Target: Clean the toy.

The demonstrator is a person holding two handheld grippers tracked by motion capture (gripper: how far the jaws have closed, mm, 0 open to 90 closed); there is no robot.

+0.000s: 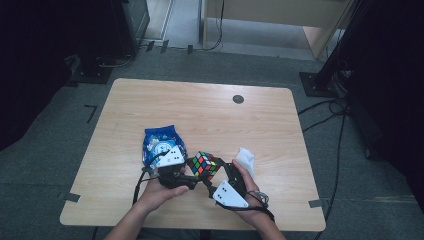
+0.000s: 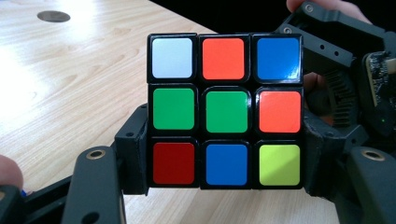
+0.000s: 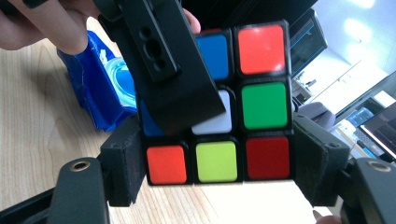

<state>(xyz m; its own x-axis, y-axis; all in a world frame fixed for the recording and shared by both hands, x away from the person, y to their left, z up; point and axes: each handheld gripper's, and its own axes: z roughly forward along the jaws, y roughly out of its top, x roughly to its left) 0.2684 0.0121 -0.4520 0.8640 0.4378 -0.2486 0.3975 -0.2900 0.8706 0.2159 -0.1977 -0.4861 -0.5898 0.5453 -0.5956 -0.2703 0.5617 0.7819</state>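
Observation:
A scrambled Rubik's cube (image 1: 203, 165) hangs just above the near middle of the wooden table (image 1: 210, 115), held between both grippers. My left gripper (image 1: 192, 174) comes in from the left. In the left gripper view its pads (image 2: 134, 158) press on both sides of the cube (image 2: 224, 109). My right gripper (image 1: 216, 173) comes in from the right. In the right gripper view its pads (image 3: 122, 168) clamp the bottom row of the cube (image 3: 264, 105). There one black jaw of the left gripper (image 3: 168, 60) crosses the cube's face and hides some stickers.
A blue snack bag (image 1: 161, 142) lies just beyond the left hand. A crumpled white tissue (image 1: 246, 159) sits by the right hand. A small dark disc (image 1: 238, 99) is set in the tabletop at the far side. Cables run over the floor on the right.

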